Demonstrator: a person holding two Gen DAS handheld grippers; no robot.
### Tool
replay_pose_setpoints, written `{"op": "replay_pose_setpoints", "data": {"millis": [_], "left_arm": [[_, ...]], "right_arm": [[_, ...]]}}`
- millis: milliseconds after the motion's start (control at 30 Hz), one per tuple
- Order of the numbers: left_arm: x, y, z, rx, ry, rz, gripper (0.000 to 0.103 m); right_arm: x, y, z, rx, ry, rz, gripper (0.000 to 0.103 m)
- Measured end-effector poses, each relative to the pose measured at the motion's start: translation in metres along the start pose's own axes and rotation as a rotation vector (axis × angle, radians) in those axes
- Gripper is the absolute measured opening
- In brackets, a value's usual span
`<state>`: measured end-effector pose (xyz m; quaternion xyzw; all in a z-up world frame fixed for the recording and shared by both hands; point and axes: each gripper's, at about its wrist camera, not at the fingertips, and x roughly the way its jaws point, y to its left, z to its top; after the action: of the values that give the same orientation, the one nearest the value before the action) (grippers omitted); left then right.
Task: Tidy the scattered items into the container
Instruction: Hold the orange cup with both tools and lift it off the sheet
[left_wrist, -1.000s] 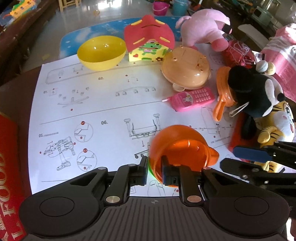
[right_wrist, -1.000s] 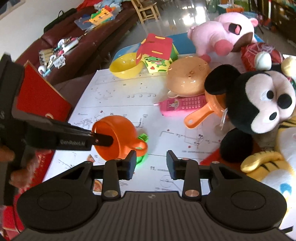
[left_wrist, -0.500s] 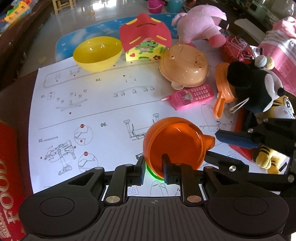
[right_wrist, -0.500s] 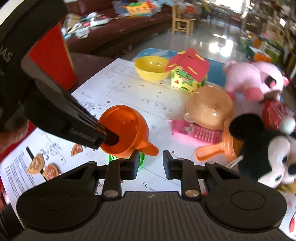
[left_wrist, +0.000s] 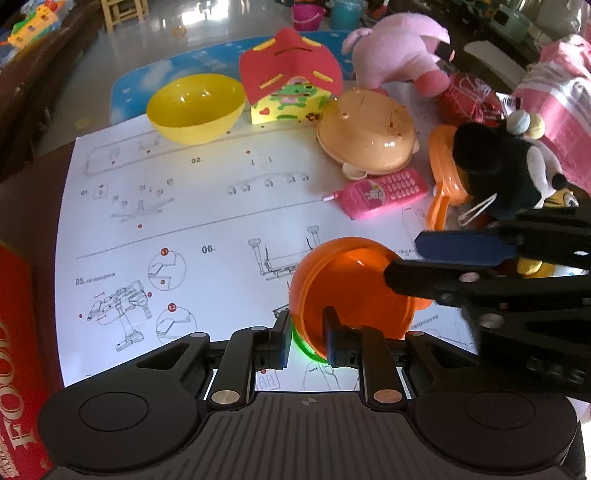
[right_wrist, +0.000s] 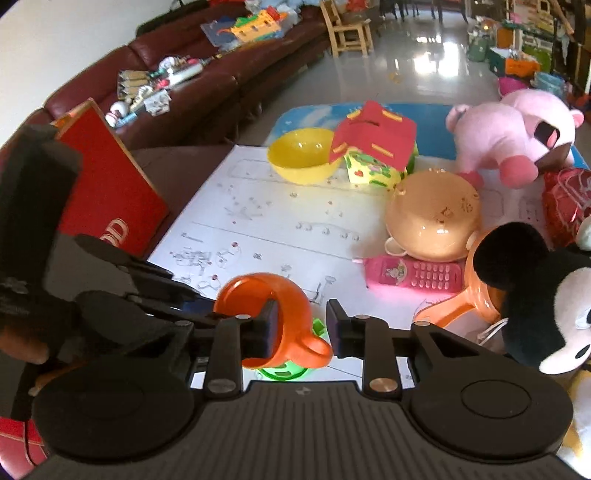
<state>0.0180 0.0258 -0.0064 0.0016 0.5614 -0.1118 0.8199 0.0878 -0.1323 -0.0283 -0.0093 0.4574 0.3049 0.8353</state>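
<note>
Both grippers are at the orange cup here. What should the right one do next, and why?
Probably close the right gripper. Its jaws stand open astride the orange cup's wall and handle, one finger inside the rim, while the left gripper pinches the rim and holds the cup tilted over a green piece. A second grip would steady it.

We are seeing our left gripper (left_wrist: 306, 341) as matte black plastic: ribbed housing, two round caps, silver and copper rivets, blue pads on the fingertips (left_wrist: 283, 349). Our right gripper (right_wrist: 302, 326) is showing the same build, with a small cross mark moulded on its housing. A bit of skin is peeking at the left edge.
</note>
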Motion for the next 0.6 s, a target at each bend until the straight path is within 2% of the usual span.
{"op": "replay_pose_setpoints", "data": {"millis": [33,67,233,333,367,433,567,600], "left_arm": [[-0.001,0.0,0.0,0.0,-0.008,-0.003,0.028],[-0.001,0.001,-0.001,-0.002,-0.016,-0.008,0.033],[-0.004,0.005,-0.009,-0.004,-0.075,-0.032,0.037],[-0.003,0.016,-0.009,-0.082,-0.079,-0.064,0.039],[-0.003,0.022,-0.008,-0.131,-0.078,-0.088,0.037],[-0.003,0.027,-0.006,-0.184,-0.078,-0.126,0.015],[-0.004,0.009,-0.005,-0.09,-0.101,-0.034,0.009],[-0.004,0.008,-0.005,-0.09,-0.105,-0.03,0.009]], "right_arm": [[0.004,-0.001,0.0,0.011,0.01,0.001,0.032],[0.007,-0.003,0.0,0.022,0.021,-0.001,0.031],[0.017,-0.005,-0.003,0.042,0.05,-0.002,0.03],[0.022,-0.006,-0.006,0.065,0.068,0.006,0.029],[0.024,-0.006,-0.008,0.076,0.075,0.006,0.028],[0.027,-0.005,-0.011,0.09,0.082,0.007,0.024],[0.027,0.0,-0.014,0.102,0.05,-0.014,0.02],[0.027,0.0,-0.014,0.102,0.042,-0.022,0.019]]}}
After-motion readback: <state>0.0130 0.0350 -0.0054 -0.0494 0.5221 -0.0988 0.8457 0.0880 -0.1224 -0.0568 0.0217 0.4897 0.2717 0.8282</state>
